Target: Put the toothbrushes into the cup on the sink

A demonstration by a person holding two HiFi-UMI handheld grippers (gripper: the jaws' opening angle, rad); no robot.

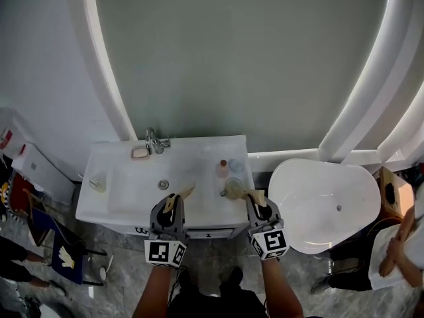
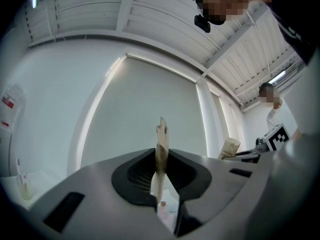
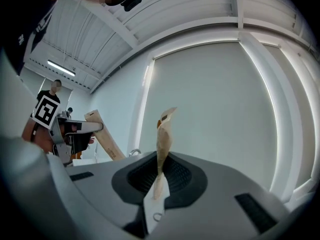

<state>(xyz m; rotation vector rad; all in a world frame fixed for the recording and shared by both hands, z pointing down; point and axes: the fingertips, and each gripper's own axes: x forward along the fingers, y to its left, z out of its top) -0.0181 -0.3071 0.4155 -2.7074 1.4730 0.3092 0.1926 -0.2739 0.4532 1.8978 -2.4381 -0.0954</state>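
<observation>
Toothbrushes held over the sink [image 1: 126, 177]
Left gripper [image 1: 176, 204] jaws pinch one toothbrush [image 2: 161, 149], right gripper [image 1: 256, 201] jaws another [image 3: 163, 149], seemingly beside the cup [image 1: 232, 189]. Tip it upright over the rim before releasing.

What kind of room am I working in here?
Probably a bathroom, perhaps a mock-up one: a white sink with a faucet and soap dish, and what looks like an oval tub beside it.
</observation>
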